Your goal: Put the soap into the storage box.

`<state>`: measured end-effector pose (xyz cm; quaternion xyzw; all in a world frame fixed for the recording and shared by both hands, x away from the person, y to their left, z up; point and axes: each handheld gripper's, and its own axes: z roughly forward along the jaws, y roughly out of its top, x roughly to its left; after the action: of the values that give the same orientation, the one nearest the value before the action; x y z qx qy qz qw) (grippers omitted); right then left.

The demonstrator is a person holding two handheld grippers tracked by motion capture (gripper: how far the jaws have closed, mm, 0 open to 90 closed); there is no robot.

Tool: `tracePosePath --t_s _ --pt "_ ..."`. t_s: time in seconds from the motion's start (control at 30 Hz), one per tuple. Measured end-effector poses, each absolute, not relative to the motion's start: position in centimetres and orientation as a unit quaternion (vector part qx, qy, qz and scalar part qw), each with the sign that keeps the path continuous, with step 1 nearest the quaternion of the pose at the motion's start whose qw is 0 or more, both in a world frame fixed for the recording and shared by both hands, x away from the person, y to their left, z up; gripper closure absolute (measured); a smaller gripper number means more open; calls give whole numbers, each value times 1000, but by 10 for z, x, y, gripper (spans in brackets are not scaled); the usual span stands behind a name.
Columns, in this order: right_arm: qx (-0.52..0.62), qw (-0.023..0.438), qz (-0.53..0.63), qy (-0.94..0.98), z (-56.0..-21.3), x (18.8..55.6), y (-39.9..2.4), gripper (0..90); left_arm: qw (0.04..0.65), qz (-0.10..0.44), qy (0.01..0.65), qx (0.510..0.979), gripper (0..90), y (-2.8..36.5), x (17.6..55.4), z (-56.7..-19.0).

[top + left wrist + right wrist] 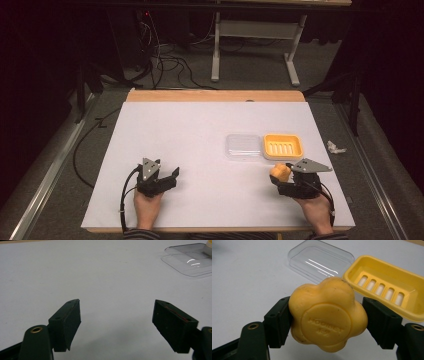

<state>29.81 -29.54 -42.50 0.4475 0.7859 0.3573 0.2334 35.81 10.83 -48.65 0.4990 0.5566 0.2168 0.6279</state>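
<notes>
A yellow flower-shaped soap (327, 315) sits between the jaws of my right gripper (281, 176), which is shut on it just above the white table, near the front right. In the high view the soap (280, 172) lies right in front of the yellow soap dish (283, 146). The dish (387, 287) is empty, with slots in its floor. A clear plastic lid (243, 146) lies flat to the dish's left; the right gripper view shows the lid (319, 261) beyond the soap. My left gripper (172, 176) rests at the front left, open, with nothing between its fingers (66, 323).
The white table (190, 130) has a wooden strip along its far edge. A crumpled white scrap (335, 147) lies on the floor right of the table. Cables and a table frame (255, 45) stand beyond the far edge.
</notes>
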Motion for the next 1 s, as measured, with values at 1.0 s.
tracePosePath --t_s 1.0 --pt "474 253 372 757 -402 325 -310 281 630 216 552 501 235 108 357 -486"
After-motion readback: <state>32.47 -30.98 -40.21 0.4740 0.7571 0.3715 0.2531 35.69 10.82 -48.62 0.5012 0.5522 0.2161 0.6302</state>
